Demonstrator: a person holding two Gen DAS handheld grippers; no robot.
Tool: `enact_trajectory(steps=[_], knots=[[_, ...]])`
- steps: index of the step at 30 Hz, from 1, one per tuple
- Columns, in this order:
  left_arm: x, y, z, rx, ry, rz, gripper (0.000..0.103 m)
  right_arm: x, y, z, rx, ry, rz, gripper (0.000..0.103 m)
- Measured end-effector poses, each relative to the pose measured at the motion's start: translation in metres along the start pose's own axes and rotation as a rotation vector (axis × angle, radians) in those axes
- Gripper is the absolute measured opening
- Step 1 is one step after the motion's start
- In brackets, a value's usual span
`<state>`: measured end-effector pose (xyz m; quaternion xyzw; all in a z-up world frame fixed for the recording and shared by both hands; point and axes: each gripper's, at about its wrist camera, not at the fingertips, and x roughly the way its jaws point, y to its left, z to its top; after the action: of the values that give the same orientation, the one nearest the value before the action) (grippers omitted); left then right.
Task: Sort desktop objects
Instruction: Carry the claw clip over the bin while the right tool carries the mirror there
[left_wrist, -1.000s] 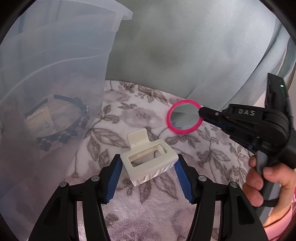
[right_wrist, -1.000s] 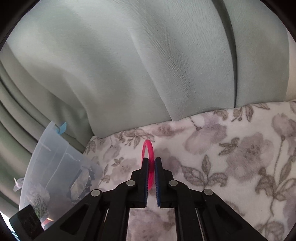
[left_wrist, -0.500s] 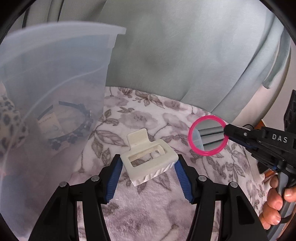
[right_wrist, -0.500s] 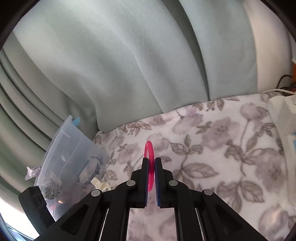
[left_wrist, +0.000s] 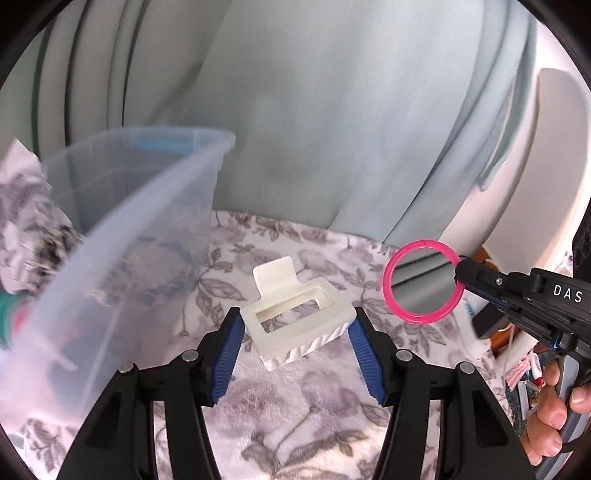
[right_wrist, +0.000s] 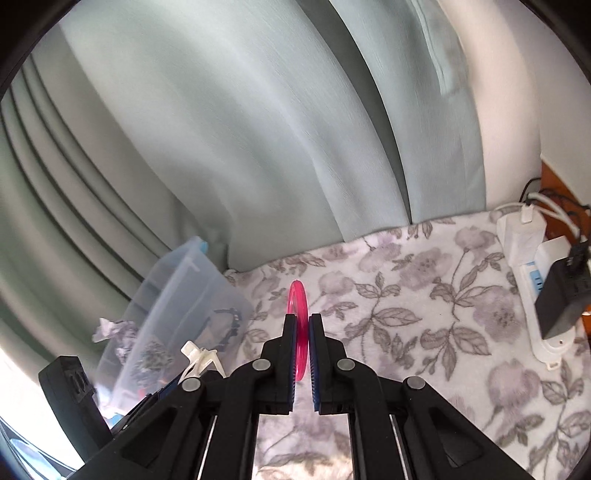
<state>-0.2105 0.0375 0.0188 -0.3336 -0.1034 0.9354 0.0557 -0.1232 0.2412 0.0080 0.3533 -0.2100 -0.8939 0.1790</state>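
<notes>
Pale green curtains back a floral fleece cloth (right_wrist: 424, 295). Held above it, the cream rigid plastic hair claw (left_wrist: 299, 317) sits clamped between the left gripper (left_wrist: 295, 336) pads; light and probably brittle, it seems best gripped across its ribbed sides. At right, the right gripper (right_wrist: 303, 332) pinches a thin pink plastic ring (left_wrist: 423, 282); a translucent plastic bin (left_wrist: 122, 236) stands left.

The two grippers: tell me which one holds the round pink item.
The right gripper, shut on the thin pink ring. The left gripper holds a blocky cream hair clip instead.
</notes>
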Motion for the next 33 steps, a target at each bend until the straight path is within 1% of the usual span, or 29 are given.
enact_trajectory(steps=[10,18,25,33], knots=[[-0.055,0.001,0.004,-0.002,-0.087,0.001,0.06,-0.048,0.045,0.0,-0.068,-0.07,0.049,0.007],[-0.091,0.011,0.015,-0.028,-0.16,-0.004,0.06,-0.068,0.086,0.004,-0.115,-0.115,0.111,0.007],[-0.12,0.037,0.028,-0.077,-0.229,0.026,0.06,-0.069,0.131,0.011,-0.179,-0.132,0.17,0.007],[-0.145,0.083,0.036,-0.162,-0.282,0.097,0.06,-0.045,0.182,0.007,-0.247,-0.103,0.238,0.007]])
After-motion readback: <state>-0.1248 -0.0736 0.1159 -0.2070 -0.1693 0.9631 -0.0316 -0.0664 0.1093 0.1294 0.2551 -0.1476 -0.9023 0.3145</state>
